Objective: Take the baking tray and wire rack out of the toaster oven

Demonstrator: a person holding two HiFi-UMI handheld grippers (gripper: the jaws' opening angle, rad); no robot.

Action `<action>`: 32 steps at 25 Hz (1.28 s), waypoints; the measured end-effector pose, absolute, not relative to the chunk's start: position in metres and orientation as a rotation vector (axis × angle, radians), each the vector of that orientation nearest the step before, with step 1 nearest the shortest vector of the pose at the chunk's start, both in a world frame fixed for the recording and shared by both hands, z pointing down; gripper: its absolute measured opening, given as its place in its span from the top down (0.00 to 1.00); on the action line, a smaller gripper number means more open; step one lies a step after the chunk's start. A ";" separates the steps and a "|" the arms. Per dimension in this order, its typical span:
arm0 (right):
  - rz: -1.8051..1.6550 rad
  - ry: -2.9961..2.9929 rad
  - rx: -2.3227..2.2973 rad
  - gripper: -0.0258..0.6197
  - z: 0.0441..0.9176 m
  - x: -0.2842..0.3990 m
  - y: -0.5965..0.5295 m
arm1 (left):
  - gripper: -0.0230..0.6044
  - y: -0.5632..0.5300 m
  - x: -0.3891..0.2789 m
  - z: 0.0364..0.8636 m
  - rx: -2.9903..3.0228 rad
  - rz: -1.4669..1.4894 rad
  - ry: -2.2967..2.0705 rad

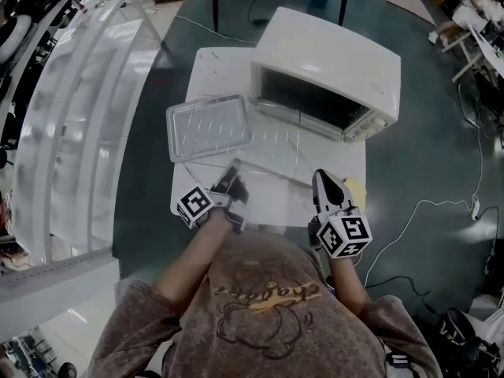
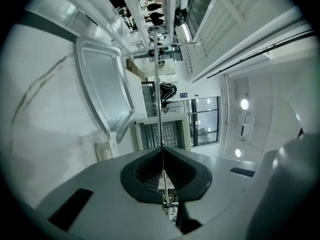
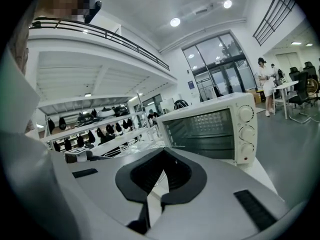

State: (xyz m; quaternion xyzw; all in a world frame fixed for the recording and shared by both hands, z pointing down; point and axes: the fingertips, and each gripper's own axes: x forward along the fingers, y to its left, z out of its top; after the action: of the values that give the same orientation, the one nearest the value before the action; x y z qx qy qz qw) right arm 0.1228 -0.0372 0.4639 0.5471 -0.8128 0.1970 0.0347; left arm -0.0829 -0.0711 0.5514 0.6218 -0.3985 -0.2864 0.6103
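Where I stand in the task: baking tray (image 1: 209, 128) is out of the toaster oven (image 1: 339, 61). The wire rack (image 1: 276, 148) is drawn clear of the opening, as far as I can judge, but not yet let go. What remains is to set it down and release it.
left gripper (image 2: 161, 156): nearest me, on my left. Its jaws are pinched together on one thin wire at the rack's near edge.
right gripper (image 3: 163, 171): nearest me, on my right. Its jaws meet at the tips with nothing between them. It points toward the oven front and touches no object.
wire rack: lies between my grippers and the oven mouth, over the table (image 1: 220, 61). I cannot tell whether it rests on the surface or hangs from the left gripper.
baking tray: shallow and shiny, flat on the table to the left of the oven mouth and just beside the rack. Nothing lies in it.
table: small and white, bearing both tray and oven.
toaster oven: farthest from me, toward the table's right rear. The door appears let down toward me. The right gripper view shows only dark walls and a perforated back, so I judge the cavity emptied, though its floor is not fully visible.
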 end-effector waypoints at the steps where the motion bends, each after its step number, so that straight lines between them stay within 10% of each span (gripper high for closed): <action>1: 0.605 -2.512 1.660 0.97 0.464 0.116 -0.040 | 0.96 -0.071 -0.095 0.553 1.433 -0.668 -0.945; 32: 0.633 -2.547 1.478 0.97 0.472 0.023 -0.090 | 0.96 -0.111 -0.262 0.637 1.328 -0.733 -1.220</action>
State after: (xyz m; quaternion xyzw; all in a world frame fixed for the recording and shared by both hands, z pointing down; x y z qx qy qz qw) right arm 0.0227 -0.0901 0.4715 0.4897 -0.8438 0.2099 0.0646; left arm -0.2619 -0.1107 0.6372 0.5639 -0.5180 -0.3112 0.5629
